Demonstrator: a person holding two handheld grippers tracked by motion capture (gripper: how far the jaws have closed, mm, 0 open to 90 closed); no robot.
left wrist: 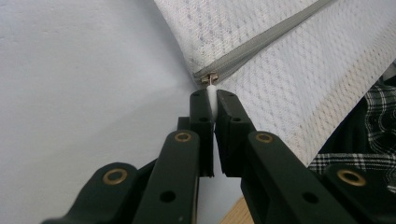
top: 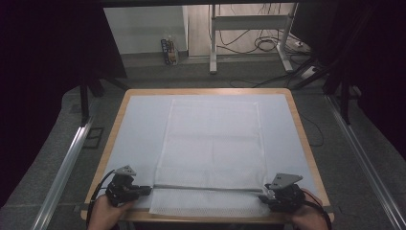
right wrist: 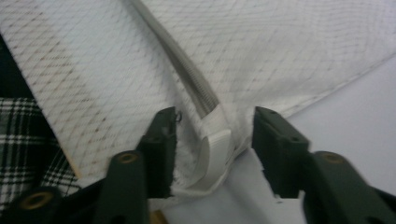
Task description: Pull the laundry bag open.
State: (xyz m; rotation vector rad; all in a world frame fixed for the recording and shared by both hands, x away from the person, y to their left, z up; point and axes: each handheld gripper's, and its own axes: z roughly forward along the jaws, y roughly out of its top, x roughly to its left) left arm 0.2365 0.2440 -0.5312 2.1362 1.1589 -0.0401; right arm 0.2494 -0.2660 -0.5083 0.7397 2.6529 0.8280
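The white mesh bag [top: 213, 148] lies flat in the middle of the desk [top: 207, 91], its grey zipper [top: 206, 188] running left to right along the near edge. To run that zipper well, I'd judge the left tool [left wrist: 210, 100] should draw the white pull tab [left wrist: 212, 95] straight along the teeth while the far end is held taut. The left tool is pressed together on that tab; the right tool [right wrist: 215, 128] stands spread around the white loop [right wrist: 217, 149] at the bag's right corner, not squeezing it.
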